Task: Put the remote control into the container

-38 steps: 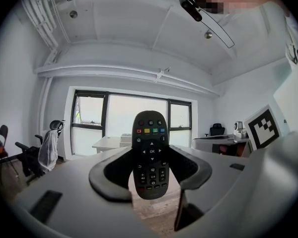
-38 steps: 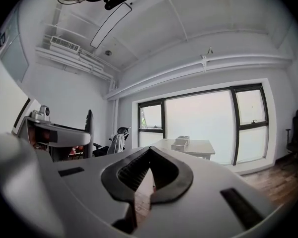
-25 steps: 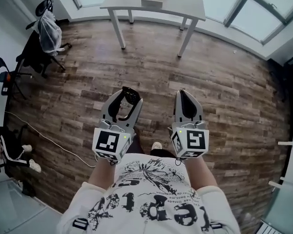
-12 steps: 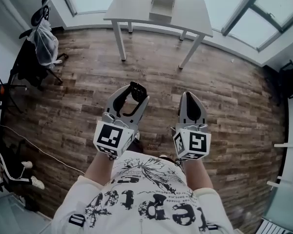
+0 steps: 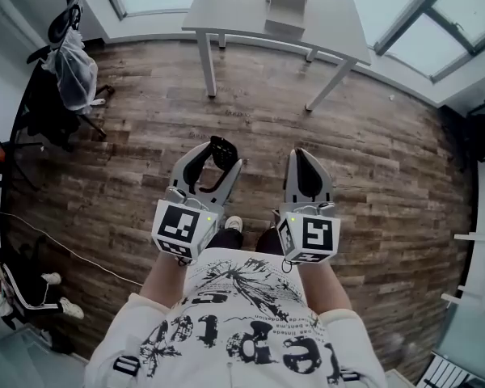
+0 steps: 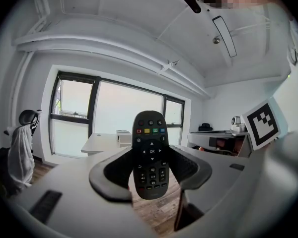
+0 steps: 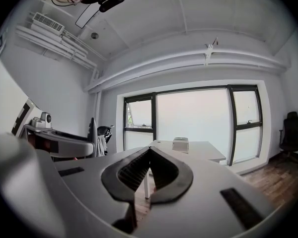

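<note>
A black remote control (image 6: 150, 155) stands upright between the jaws of my left gripper (image 6: 150, 171), buttons facing the camera, and the pads are shut on its sides. From the head view the remote (image 5: 222, 152) sticks out at the tip of the left gripper (image 5: 213, 160), held over the wooden floor. My right gripper (image 5: 305, 155) hangs beside it, shut with nothing in it, its tips meeting in the right gripper view (image 7: 150, 150). The pale container (image 5: 288, 6) sits on a white table (image 5: 242, 2) far ahead, also visible as a small box (image 7: 180, 144).
An office chair with a white bag (image 5: 71, 59) stands at the left wall, with more dark chairs (image 5: 0, 152) beside it. A thin cable (image 5: 73, 253) runs over the floor at the left. White shelving (image 5: 473, 297) lines the right side. Windows run behind the table.
The table and container have shifted right and sit slightly nearer. Both grippers keep their pose, the remote still in the left one.
</note>
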Demonstrator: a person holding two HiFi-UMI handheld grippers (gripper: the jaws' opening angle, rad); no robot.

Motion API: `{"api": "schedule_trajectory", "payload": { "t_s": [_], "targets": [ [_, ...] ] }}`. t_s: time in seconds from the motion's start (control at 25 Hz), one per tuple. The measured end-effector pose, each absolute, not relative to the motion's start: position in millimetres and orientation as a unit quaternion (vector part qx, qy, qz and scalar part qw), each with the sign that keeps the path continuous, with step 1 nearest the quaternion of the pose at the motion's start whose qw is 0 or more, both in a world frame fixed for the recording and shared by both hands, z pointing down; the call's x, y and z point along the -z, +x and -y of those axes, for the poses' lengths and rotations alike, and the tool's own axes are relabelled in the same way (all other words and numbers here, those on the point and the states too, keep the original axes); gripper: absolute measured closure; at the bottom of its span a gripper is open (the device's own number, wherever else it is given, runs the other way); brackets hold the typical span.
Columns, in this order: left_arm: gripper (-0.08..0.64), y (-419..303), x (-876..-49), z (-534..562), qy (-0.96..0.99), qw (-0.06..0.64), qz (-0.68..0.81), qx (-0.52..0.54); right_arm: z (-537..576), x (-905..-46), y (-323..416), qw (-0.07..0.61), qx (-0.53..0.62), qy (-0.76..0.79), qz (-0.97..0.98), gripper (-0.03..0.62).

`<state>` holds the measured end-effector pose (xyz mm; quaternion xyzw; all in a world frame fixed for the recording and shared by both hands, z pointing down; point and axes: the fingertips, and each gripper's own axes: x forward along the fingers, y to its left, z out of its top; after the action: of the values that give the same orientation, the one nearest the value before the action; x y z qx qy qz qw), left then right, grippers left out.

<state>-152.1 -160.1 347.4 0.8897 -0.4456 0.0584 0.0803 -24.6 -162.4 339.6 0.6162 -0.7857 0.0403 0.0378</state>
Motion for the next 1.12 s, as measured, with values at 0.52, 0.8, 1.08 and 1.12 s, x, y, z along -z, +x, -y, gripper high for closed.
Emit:
{"api": "schedule_trajectory", "payload": {
  "t_s": [0.52,0.8,1.08,1.12],
  "targets": [
    [0.326,-112.0,-348.9,238.7,0.889,0.075,0.448,-0.063,252.7,-347.6,1.9,0.029,-0.042,0.596,0.801,0.591],
    [0.327,-80.2,-332.4,318.4,0.863,0.052,0.499,-0.063,338.0,-337.5,42.7,0.022,-0.038,0.57,0.821,0.591],
    [0.326,-13.8,-320.7,384.6,0.857,0.033,0.511,-0.059,407.6,-330.2,97.0,0.056,0.008,0.545,0.837,0.591],
    [0.325,-4.5,-321.5,392.5,0.857,0.03,0.511,-0.065,416.3,-329.0,105.4,0.057,0.014,0.544,0.837,0.591]
  ]
}}
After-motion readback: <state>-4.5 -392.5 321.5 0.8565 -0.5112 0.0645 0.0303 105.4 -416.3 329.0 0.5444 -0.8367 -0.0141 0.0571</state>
